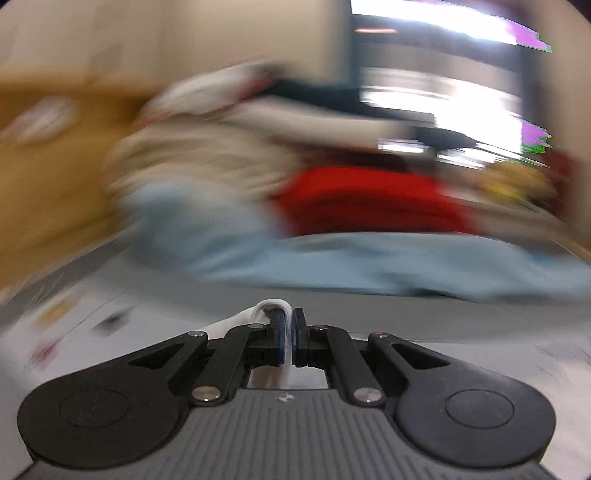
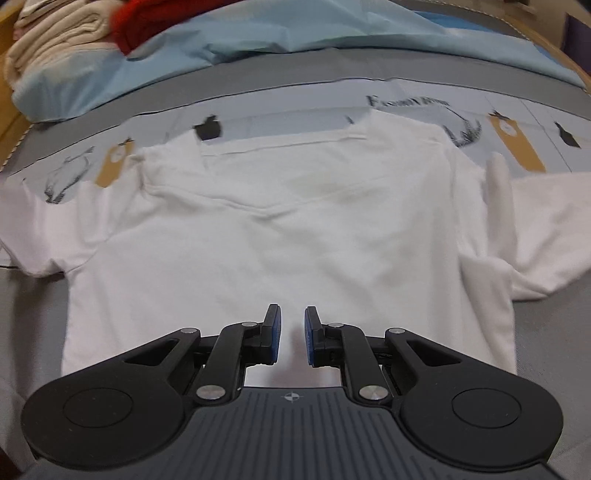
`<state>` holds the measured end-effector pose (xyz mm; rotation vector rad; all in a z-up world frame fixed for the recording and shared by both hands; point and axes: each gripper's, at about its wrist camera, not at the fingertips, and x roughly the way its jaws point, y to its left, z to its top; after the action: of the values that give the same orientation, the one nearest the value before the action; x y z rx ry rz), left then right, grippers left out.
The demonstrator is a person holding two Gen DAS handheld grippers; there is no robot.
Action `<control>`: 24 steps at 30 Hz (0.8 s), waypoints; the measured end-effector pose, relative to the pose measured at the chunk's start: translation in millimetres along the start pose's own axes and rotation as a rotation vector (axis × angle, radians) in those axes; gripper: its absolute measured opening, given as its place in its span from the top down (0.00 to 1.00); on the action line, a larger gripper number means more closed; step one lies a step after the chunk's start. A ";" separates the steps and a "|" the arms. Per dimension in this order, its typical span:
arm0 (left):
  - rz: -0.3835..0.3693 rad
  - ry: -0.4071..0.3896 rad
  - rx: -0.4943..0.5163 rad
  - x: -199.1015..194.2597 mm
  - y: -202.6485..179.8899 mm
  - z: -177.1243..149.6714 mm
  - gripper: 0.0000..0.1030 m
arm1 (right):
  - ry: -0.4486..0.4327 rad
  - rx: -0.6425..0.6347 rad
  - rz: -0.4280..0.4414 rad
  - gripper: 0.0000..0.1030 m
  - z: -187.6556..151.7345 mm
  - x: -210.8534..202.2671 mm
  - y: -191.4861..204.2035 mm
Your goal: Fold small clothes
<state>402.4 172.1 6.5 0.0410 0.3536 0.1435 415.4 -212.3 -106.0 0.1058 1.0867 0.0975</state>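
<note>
The white cotton T-shirt lies spread flat, neckline away from the camera, on a grey printed mat in front of a heap of other clothes (a pale blue garment, a red knit and cream folded pieces), presumably laid out so its edges can be lifted for folding. The left gripper has its jaws pressed together on a fold of white fabric, probably an edge of that shirt, though its view is badly blurred. The right gripper hangs over the shirt's near hem with a narrow gap between its pads; whether they pinch any cloth I cannot tell.
</note>
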 end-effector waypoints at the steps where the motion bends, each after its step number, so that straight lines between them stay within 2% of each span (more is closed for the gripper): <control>1: -0.092 0.011 0.071 -9.3 -37.8 -1.8 0.97 | -0.009 0.011 -0.014 0.86 0.1 -2.7 -5.4; 3: -0.272 0.086 0.183 -23.2 -109.2 -18.9 0.97 | -0.024 0.041 -0.046 0.86 1.7 -7.8 -17.4; 4: -0.374 0.160 0.244 -30.7 -149.6 -35.6 0.95 | -0.031 0.062 -0.061 0.86 2.7 -10.8 -25.6; 6: -0.531 0.284 0.355 -49.3 -209.6 -68.9 0.90 | -0.040 0.110 -0.083 0.86 4.7 -15.8 -43.1; 7: -0.599 0.335 0.411 -59.6 -230.3 -80.9 0.82 | -0.043 0.144 -0.094 0.86 6.4 -17.7 -54.1; 8: -0.638 0.358 0.459 -71.6 -243.9 -89.3 0.82 | -0.044 0.171 -0.098 0.86 7.3 -19.3 -62.9; 9: -0.640 0.364 0.478 -82.6 -250.3 -90.3 0.82 | -0.047 0.203 -0.100 0.86 8.8 -21.0 -71.0; 12: -0.616 0.444 0.369 -85.7 -233.9 -67.3 0.76 | -0.067 0.275 -0.075 0.86 11.8 -28.0 -85.7; 14: -0.565 0.450 0.266 -79.9 -210.2 -46.9 0.71 | -0.086 0.280 -0.037 0.86 12.3 -32.4 -84.2; 16: -0.474 0.418 0.165 -68.1 -178.3 -32.1 0.67 | -0.105 0.271 0.011 0.86 11.1 -34.0 -77.7; 18: -0.371 0.412 0.048 -49.2 -145.3 -32.0 0.67 | -0.120 0.244 0.052 0.86 12.2 -32.1 -68.5; 19: -0.322 0.430 -0.021 -39.4 -128.8 -37.0 0.67 | -0.127 0.224 0.070 0.86 11.8 -31.1 -62.2; 22: -0.131 0.599 -0.193 2.4 -91.5 -47.6 0.67 | -0.155 0.138 0.109 0.86 11.1 -27.6 -40.0; 24: -0.084 0.618 -0.339 17.9 -65.9 -50.6 0.67 | -0.163 0.084 0.117 0.86 12.2 -23.9 -25.7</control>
<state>410.2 110.3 -51.3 -0.3606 0.9417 0.1295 415.9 -241.3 -82.9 0.2488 0.9218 0.1463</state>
